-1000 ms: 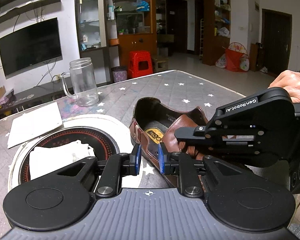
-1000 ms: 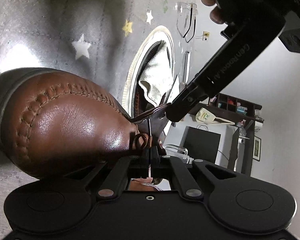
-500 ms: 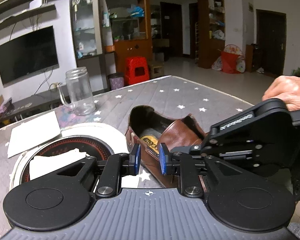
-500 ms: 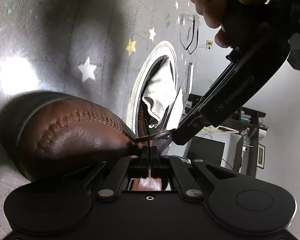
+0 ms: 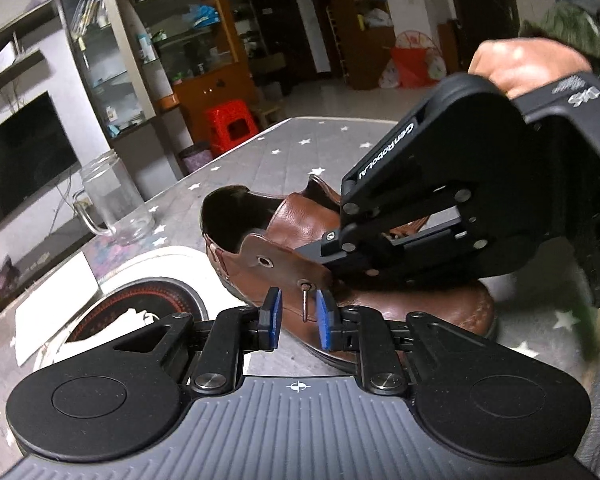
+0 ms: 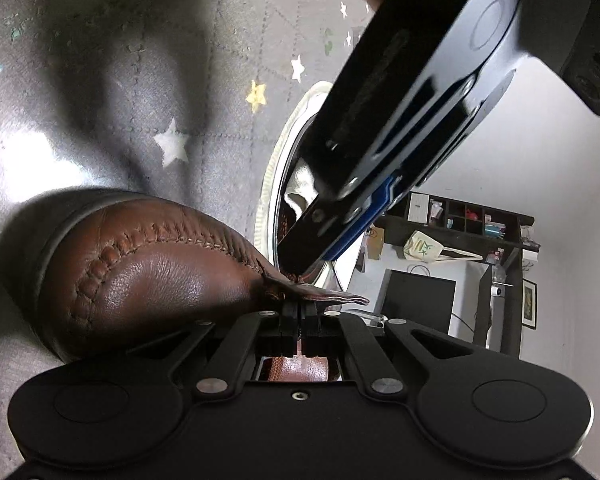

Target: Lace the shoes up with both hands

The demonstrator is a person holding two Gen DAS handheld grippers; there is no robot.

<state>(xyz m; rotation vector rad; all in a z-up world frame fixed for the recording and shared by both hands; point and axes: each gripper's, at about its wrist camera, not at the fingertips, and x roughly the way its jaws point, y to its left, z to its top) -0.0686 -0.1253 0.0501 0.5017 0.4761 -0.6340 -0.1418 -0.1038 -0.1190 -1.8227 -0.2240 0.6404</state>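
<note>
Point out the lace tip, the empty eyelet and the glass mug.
lace tip (image 5: 305,303), left wrist view, mid-shaft.
empty eyelet (image 5: 265,261), left wrist view, its metal ring.
glass mug (image 5: 114,200), left wrist view, its clear wall.

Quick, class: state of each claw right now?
Left claw: open, lace tip between its pads, ungripped.
Right claw: closed at the shoe; what it pinches cannot be told.

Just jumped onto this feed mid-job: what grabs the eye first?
The brown leather shoe on the starry tabletop, eyelet flap lifted. A lace tip pokes through the lower eyelet, between the open left gripper's blue fingers. The right gripper is shut at the flap.
</note>
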